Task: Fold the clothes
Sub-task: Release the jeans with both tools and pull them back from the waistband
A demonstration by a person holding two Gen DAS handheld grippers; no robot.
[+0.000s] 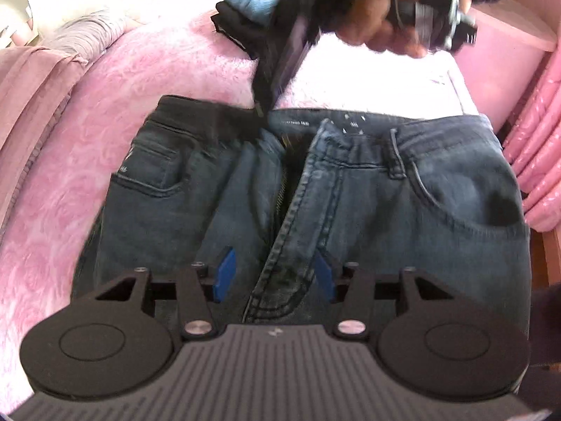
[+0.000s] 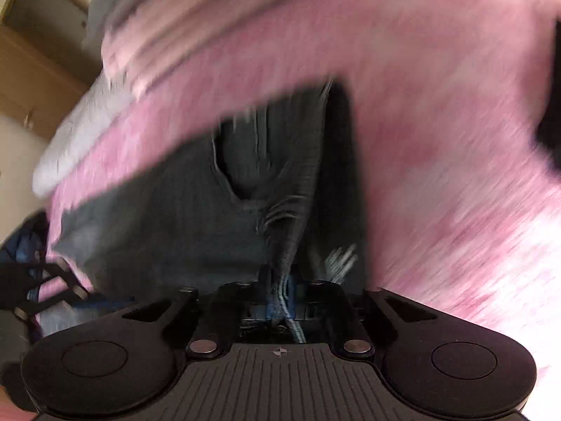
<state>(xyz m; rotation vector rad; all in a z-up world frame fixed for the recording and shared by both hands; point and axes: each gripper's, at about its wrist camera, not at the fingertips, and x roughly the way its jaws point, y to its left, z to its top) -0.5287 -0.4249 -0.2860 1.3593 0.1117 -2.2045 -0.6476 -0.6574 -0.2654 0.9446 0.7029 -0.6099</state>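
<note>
Dark blue jeans (image 1: pixel 385 203) lie flat on a fluffy pink blanket (image 1: pixel 105 80), waistband at the far side and fly open. My left gripper (image 1: pixel 275 273) hovers open just above the fly seam, with its blue pads (image 1: pixel 226 273) on either side and nothing between them. A hand (image 1: pixel 378 17) holds my right gripper (image 1: pixel 260 108), which reaches down to the left part of the waistband. The right wrist view is blurred by motion; there my right gripper (image 2: pixel 280 301) is shut on a bunched fold of the jeans (image 2: pixel 196 217).
A stack of folded blue and black clothes (image 1: pixel 245 3) sits on the blanket beyond the jeans. A shiny pink quilted cover (image 1: pixel 536 161) is at the right, a pink folded throw (image 1: pixel 35 80) at the left. Wooden cupboards (image 2: pixel 35 63) stand past the bed.
</note>
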